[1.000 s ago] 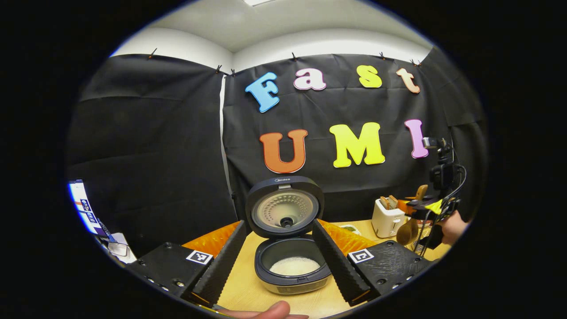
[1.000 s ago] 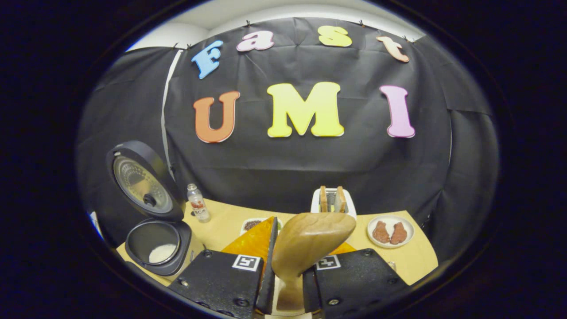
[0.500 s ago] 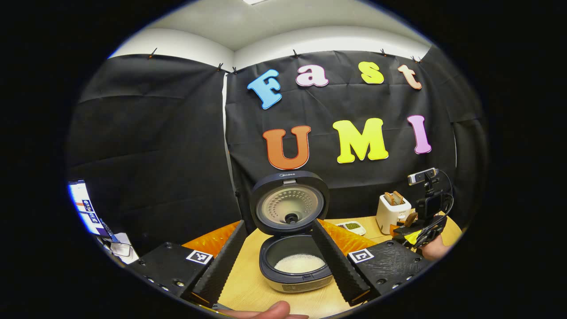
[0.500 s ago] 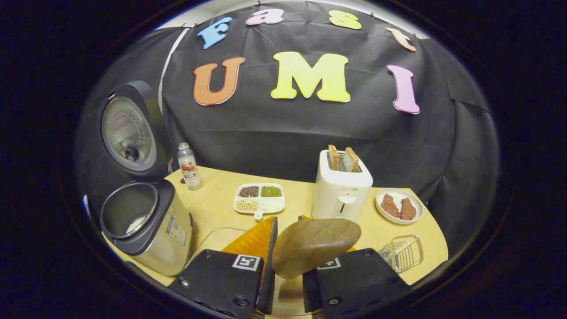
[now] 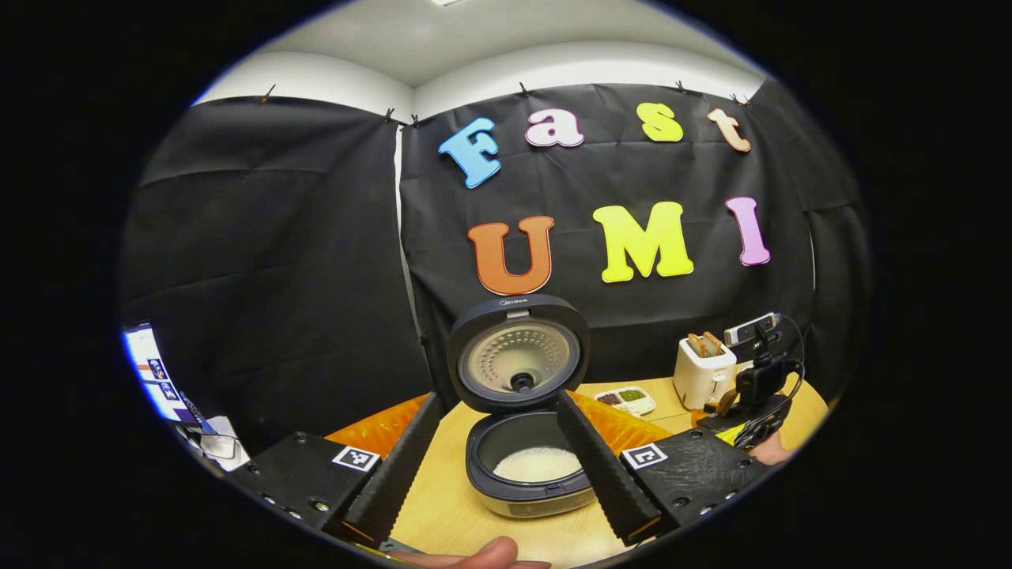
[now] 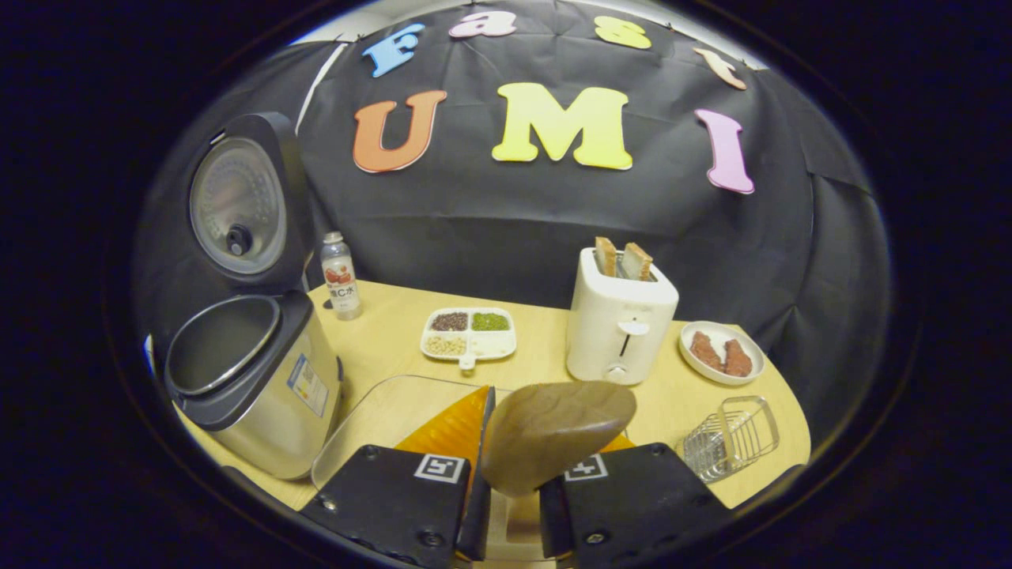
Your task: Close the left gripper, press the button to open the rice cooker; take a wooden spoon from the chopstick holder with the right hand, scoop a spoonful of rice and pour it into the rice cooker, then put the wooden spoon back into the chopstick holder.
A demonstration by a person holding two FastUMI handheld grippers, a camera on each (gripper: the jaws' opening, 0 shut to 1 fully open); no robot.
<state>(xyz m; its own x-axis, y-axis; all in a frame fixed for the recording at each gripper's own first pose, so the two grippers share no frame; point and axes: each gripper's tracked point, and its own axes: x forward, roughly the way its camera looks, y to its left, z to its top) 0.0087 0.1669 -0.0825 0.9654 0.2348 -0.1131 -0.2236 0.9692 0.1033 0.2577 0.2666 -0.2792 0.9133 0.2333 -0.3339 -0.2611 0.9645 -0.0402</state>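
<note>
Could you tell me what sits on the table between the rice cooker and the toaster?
In the right gripper view, a divided dish of beans lies between rice cooker and toaster.

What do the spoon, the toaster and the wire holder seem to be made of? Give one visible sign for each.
Spoon: wood with a smooth matt finish; brown with faint grain lines.
Toaster: probably glossy plastic or painted metal; an even white shell with soft highlights.
Wire holder: metal wire, likely chromed; thin, shiny silver bars with open gaps.
</note>
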